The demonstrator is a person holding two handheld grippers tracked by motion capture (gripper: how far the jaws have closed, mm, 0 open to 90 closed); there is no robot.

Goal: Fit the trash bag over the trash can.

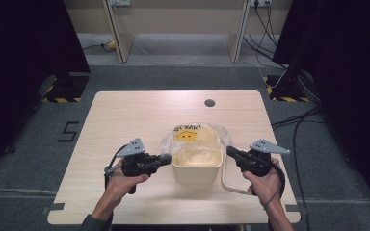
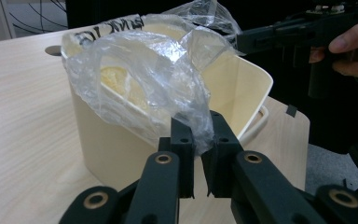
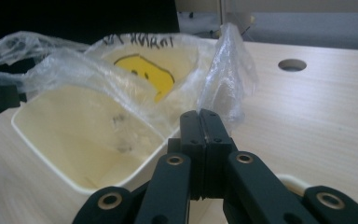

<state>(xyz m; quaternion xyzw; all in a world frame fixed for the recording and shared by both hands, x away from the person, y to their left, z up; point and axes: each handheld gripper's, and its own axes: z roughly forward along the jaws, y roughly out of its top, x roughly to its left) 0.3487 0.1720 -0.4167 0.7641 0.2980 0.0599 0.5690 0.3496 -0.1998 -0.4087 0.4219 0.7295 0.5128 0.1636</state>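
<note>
A cream plastic bin [image 1: 197, 166] stands near the middle of the wooden table [image 1: 125, 120], and everything here is best placed against it. A clear plastic bag [image 1: 195, 137] printed with a yellow smiley face lies loosely in and over the bin, its far part draped across the bin's back rim and its sides bunched up above the left and right rims. The work in hand looks like lining the bin with this bag.

The left gripper [image 2: 198, 140] sits at the bin's left wall, its jaws drawn in narrow with a fold of the bag's film caught between them (the film hangs right down through the small gap, as the left gripper view shows). The right gripper [image 3: 200, 122] sits at the bin's right rim, its jaws pressed fully together; a flap of the bag rises just behind its tips, but whether any film is actually pinched there cannot be told.

As for progress, I judge the job roughly midway. The bag is already inside the bin and partly opened, with the smiley panel lying against the far inner wall. What is left: the mouth is not yet spread evenly, the near rim of the bin stands bare, and the side edges are crumpled above the rim rather than folded down over it. A pale loop handle [image 1: 227, 178] lies on the table at the bin's right.
</note>
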